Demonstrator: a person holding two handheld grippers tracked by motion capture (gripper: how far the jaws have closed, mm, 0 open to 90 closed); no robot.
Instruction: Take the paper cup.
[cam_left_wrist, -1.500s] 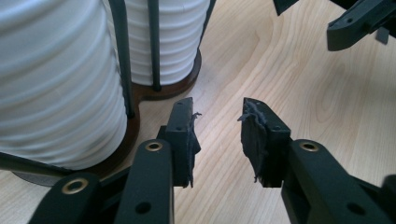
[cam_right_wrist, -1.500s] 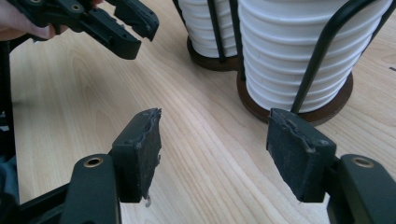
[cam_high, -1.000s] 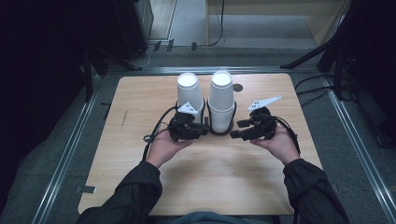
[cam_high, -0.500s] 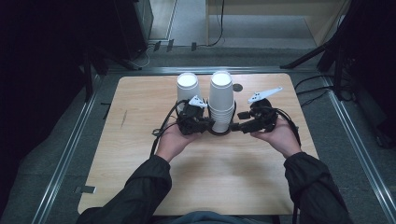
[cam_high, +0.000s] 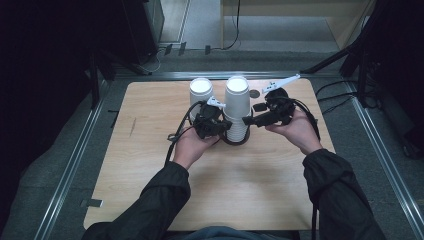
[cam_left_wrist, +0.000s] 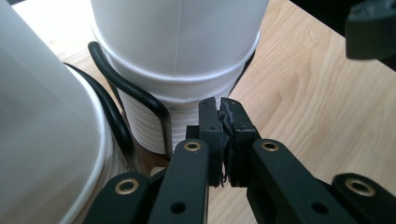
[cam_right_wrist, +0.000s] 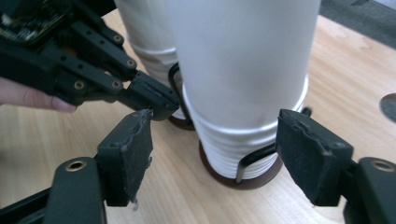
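High view: two stacks of white paper cups stand in black wire holders near the far middle of the wooden table (cam_high: 150, 200). The taller cup stack (cam_high: 237, 107) sits between the two grippers; the shorter cup stack (cam_high: 201, 92) stands just beside it, to its left. The left gripper (cam_high: 223, 129) points at the taller stack's base from the left, its jaws pressed together with nothing between them; in the left gripper view the tips (cam_left_wrist: 222, 112) lie just short of the ribbed cup rims, beside the wire holder (cam_left_wrist: 140, 98). The right gripper (cam_right_wrist: 212, 156) has just been opening; its pads stand either side of the taller stack, clear of the cup wall. Bare tabletop lies wide toward the near edge and both side edges; the far edge runs close behind the stacks.
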